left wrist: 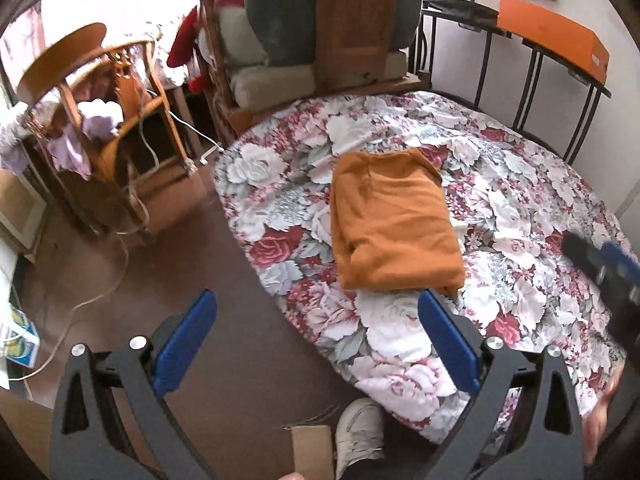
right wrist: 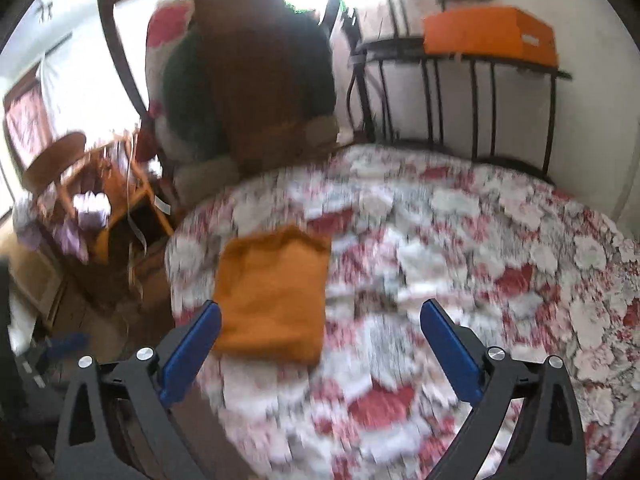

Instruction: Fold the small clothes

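- Orange folded cloth (left wrist: 394, 220) lies flat on the flowered bedspread (left wrist: 520, 208).
- Left gripper (left wrist: 318, 302) is spread apart, holding nothing.
- Right gripper (right wrist: 320, 312) is also apart, above the bed.

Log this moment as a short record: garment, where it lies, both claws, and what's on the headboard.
garment: orange cloth, folded into a rectangle
surface: floral bedspread, cloth near its left edge
left claw: open, empty, short of the cloth
right claw: open, empty, above the bed; view blurred
headboard: orange box on top
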A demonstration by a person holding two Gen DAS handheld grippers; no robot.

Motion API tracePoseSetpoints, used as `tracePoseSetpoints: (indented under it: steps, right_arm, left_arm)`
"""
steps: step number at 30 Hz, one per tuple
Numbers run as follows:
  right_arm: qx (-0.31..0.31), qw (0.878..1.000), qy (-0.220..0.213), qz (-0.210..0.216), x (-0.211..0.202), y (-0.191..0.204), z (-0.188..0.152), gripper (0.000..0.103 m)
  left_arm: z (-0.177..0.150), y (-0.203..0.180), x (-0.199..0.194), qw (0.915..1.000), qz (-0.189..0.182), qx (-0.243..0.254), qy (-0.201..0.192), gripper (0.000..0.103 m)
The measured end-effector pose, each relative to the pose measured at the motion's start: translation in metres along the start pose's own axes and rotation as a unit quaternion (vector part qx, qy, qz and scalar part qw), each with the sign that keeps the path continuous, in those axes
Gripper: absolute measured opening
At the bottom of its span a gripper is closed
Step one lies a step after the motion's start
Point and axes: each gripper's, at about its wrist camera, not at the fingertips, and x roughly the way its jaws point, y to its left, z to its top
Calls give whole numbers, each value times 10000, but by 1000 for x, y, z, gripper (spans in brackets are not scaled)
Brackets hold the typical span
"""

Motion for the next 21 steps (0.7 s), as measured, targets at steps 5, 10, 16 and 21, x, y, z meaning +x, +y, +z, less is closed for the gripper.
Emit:
tracePoseSetpoints:
  steps: [5, 10, 16, 21]
  right_arm:
    - [88, 9993, -58, 352, -24, -5, -7, 100]
    - [381, 9966, 35, 728, -36, 0, -11, 100]
    - [145, 9960, 30, 882, -45, 20, -17, 100]
    - [10, 9957, 92, 917, -44, 29, -20, 100]
  left_arm:
    - [-2, -1, -25, 9998, 169, -5, -95, 98]
    - [-5, 2, -42, 9998, 79, -82, -182, 98]
    - [-7, 9, -49, 9993, -207, -271, -183, 98]
    - [-8, 8, -47, 9994, -208, -271, -87, 98]
